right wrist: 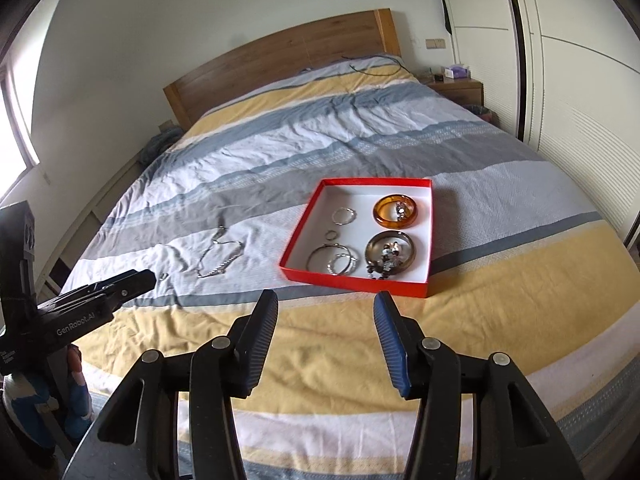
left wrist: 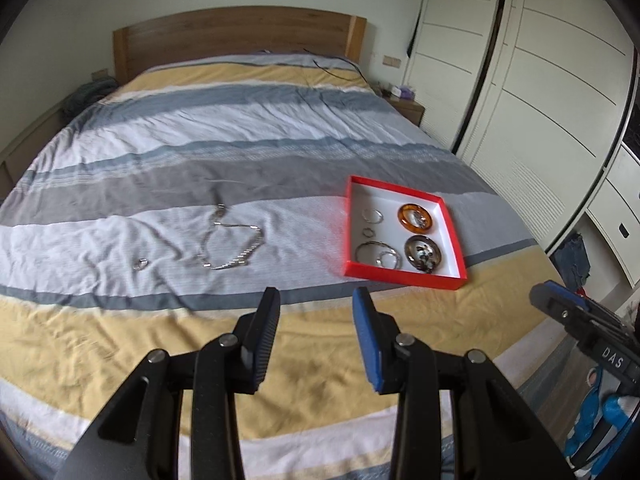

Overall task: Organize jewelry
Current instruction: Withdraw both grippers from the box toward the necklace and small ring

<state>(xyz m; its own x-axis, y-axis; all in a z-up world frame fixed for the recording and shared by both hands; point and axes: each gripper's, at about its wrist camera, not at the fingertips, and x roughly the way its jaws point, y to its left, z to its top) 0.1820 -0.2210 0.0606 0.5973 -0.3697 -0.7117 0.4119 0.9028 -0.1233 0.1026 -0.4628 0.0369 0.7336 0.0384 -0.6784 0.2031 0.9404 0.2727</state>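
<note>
A: Where did the jewelry lie?

B: Most of it sat in the red box [right wrist: 356, 280], a shallow white-lined tray resting on the striped bedspread [right wrist: 320, 340] toward the bed's right side. Inside, an amber bangle [right wrist: 395, 210] lay at the far right corner with a dark bangle [right wrist: 390, 254] just in front of it, each with small pieces inside its ring. Silver hoops [right wrist: 332, 262] lay along the box's left half.

A: And outside the box?

B: A silver chain necklace [left wrist: 232, 246] lay loose on the white stripe near the bed's middle, well apart from the box. A small ring [left wrist: 141, 265] rested to its left.

A: What were the claws doing?

B: The left claw [left wrist: 316, 334] hung above the yellow stripe near the foot edge, spread wide and gripping nothing. The right claw [right wrist: 326, 340] stood likewise released and empty, short of the box's near edge.

A: Anything else?

B: A wooden headboard [left wrist: 236, 36] at the far end and white wardrobe doors [left wrist: 540, 80] along the right.
</note>
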